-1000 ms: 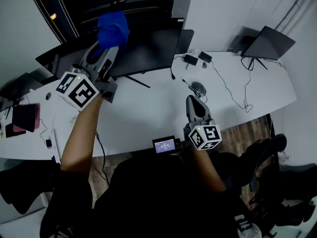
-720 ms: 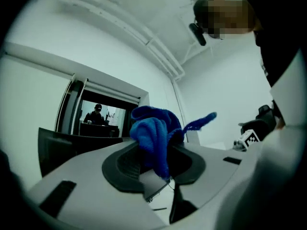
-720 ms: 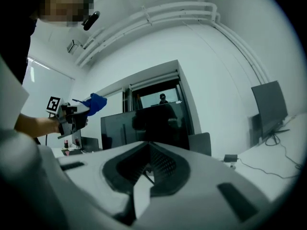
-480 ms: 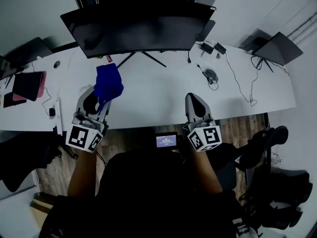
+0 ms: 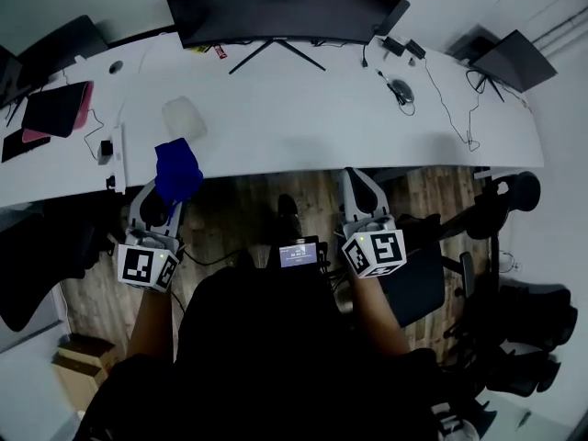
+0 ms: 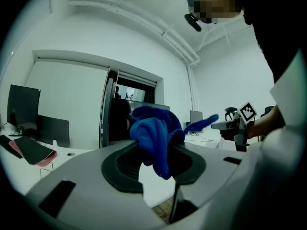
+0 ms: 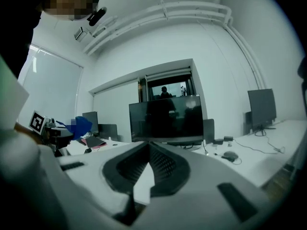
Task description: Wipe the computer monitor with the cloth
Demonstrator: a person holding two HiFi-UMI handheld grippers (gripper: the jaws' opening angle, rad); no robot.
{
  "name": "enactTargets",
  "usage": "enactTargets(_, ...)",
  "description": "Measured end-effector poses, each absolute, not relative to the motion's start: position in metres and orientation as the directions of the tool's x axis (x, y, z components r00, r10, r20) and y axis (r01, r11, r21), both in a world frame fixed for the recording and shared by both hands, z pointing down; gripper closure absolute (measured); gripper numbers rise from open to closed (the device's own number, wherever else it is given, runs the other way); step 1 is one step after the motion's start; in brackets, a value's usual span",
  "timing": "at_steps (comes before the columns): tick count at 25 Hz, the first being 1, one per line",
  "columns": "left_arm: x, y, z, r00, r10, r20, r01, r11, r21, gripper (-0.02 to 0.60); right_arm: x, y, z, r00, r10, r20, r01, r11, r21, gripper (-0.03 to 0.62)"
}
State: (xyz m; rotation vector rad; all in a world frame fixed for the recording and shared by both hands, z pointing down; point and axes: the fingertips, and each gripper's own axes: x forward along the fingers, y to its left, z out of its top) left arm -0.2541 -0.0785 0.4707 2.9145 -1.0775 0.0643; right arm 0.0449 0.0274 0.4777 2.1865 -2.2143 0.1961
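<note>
A wide black monitor (image 5: 285, 12) stands at the far edge of the long white desk (image 5: 303, 108); the right gripper view shows this monitor (image 7: 166, 120) straight ahead and far off. My left gripper (image 5: 163, 191) is shut on a bunched blue cloth (image 5: 175, 172), held off the desk's near edge, far from the screen. The cloth (image 6: 154, 134) bulges out from between the jaws of the left gripper (image 6: 160, 159). My right gripper (image 5: 360, 191) hangs by the near edge with its jaws together and nothing in them; the right gripper (image 7: 148, 164) points at the monitor.
A mouse (image 5: 399, 87) and cables lie on the desk's right part. A second dark screen (image 5: 511, 60) stands at the far right. A red and black notebook (image 5: 55, 111) lies at the left. Black office chairs (image 5: 501, 209) stand on the wooden floor.
The person has stepped back from the desk. The left gripper with the cloth came down from the monitor to below the desk's near edge. The right gripper drew back too.
</note>
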Motion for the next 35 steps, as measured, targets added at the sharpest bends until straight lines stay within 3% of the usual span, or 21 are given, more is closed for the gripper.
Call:
enactTargets(11, -0.313, 0.017, 0.489, 0.726, -0.688, 0.011, -0.681, -0.716, 0.153, 0.462, -0.023, 0.110, 0.479, -0.035, -0.994, 0.102, -0.997, 0.028, -0.066, 0.591)
enactTargets(18, -0.318, 0.087, 0.480, 0.757, -0.653, 0.000, -0.645, -0.747, 0.162, 0.462, -0.057, 0.167, 0.480, -0.062, -0.995, 0.080, -0.996, 0.056, -0.067, 0.591)
enactTargets(29, -0.329, 0.224, 0.492, 0.815, -0.576, 0.071, -0.579, -0.799, 0.166, 0.460, -0.075, 0.317, 0.507, 0.022, -0.994, 0.104, -0.996, -0.031, -0.088, 0.591)
enactTargets(35, -0.357, 0.257, 0.492, 0.806, -0.587, 0.076, -0.567, -0.728, 0.385, 0.460, -0.109, 0.374, 0.519, 0.008, -0.992, 0.127, -0.991, -0.024, -0.131, 0.591)
